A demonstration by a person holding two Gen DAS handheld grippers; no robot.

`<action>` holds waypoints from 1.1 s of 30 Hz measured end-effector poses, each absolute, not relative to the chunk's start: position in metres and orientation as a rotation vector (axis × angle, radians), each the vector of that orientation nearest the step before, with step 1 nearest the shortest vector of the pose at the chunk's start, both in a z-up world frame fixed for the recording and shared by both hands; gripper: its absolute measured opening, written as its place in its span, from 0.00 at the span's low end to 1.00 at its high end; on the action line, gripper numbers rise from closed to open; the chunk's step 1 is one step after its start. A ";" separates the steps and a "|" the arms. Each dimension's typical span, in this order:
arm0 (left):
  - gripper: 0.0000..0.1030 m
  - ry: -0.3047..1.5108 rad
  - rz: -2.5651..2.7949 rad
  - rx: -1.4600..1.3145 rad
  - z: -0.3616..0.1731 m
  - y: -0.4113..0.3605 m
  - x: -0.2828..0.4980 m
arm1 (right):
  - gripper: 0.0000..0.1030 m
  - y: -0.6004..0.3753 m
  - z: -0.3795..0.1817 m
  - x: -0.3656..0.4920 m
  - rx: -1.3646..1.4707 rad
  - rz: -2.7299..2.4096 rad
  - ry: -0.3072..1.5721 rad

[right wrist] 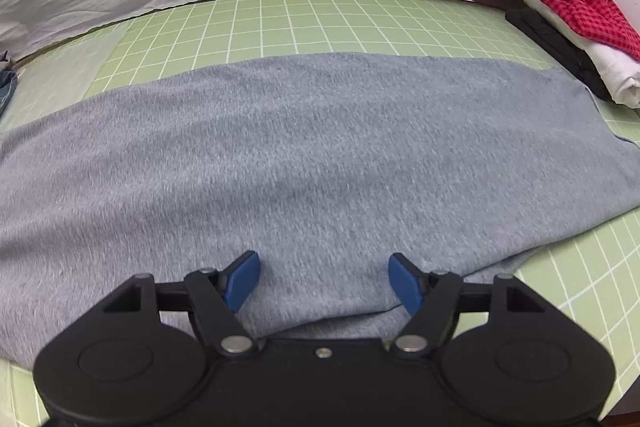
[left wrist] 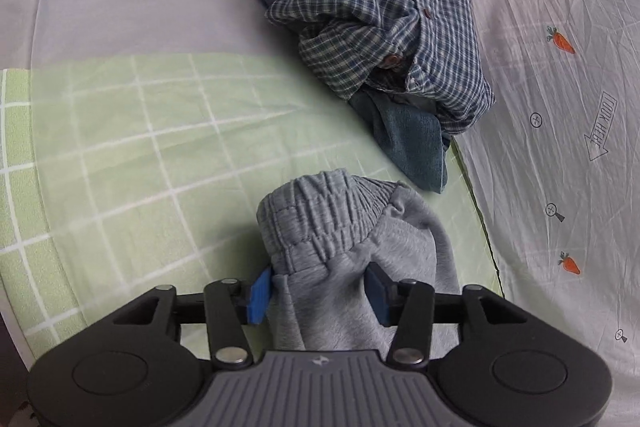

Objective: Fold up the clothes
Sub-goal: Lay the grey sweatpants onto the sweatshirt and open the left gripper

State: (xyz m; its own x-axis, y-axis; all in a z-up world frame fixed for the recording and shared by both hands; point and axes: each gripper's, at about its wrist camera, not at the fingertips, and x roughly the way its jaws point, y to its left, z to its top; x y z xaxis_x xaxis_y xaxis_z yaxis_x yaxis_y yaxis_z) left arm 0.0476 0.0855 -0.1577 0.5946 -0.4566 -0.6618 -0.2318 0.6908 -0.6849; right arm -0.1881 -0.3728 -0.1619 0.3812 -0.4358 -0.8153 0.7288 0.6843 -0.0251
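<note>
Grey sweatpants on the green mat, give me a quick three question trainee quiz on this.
1. True or false: the grey sweatpants lie on the green mat.
2. What lies on the jeans? A plaid shirt, B towel, C sock.
3. Which end of the sweatpants sits between the left gripper fingers?

Key
1. True.
2. A, the plaid shirt.
3. The elastic waistband end; the right gripper is open over plain fabric.

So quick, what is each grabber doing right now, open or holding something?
Left gripper: jaws part open around the grey sweatpants at the waistband; cannot tell if they pinch it.
Right gripper: jaws open over the grey fabric, holding nothing.
</note>
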 end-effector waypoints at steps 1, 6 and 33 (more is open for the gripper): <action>0.65 0.953 -0.153 -0.843 -0.159 0.085 0.049 | 0.73 -0.374 -0.162 -0.189 0.372 -0.763 0.908; 0.72 0.963 -0.145 -0.875 -0.166 0.079 0.060 | 0.75 -0.378 -0.163 -0.191 0.391 -0.755 0.906; 0.36 0.836 -0.953 0.064 -0.096 -0.215 -0.032 | 0.75 -0.440 -0.146 -0.305 0.441 -1.043 0.835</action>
State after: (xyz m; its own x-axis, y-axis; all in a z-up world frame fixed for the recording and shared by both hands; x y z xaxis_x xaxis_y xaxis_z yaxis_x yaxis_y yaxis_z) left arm -0.0322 -0.2153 -0.0961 0.2987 -0.6936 -0.6555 0.7405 0.6018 -0.2992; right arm -0.3055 -0.4396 -0.1463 0.2456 -0.5758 -0.7799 0.8872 0.4577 -0.0585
